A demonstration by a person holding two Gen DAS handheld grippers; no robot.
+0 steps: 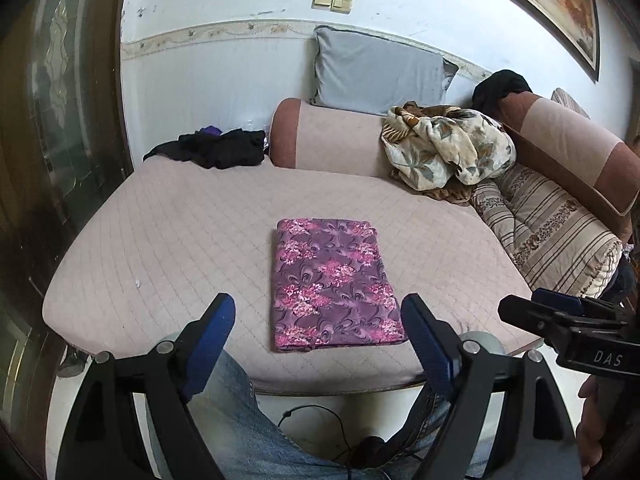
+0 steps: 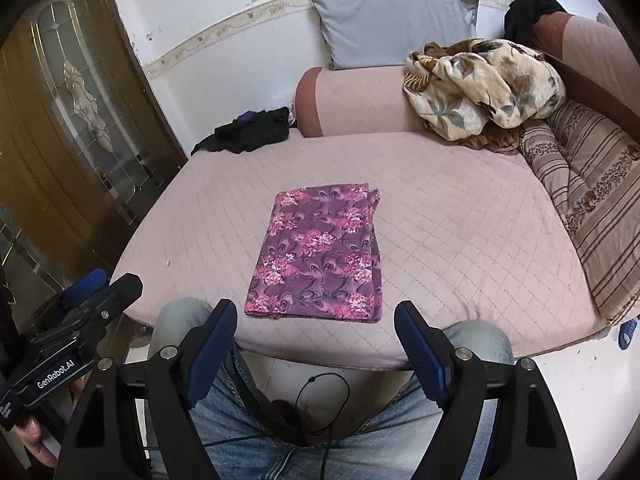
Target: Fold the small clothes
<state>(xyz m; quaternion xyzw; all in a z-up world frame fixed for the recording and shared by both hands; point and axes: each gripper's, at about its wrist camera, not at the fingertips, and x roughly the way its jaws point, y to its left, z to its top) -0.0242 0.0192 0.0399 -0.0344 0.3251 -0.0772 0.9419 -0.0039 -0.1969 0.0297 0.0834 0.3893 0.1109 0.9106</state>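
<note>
Lying folded on sofa seat (image 1: 160,240), floral cloth (image 1: 334,284) beyond both spread, empty tongs (image 1: 318,312).

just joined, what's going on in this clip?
A person in jeans sits at the edge of a pink quilted bed, a handheld gripper in each hand. A purple floral cloth lies folded into a neat rectangle in front of them. The left gripper and right gripper are both open, empty and clear of the cloth. A heap of dark clothes waits at the far corner, unfolded.
</note>
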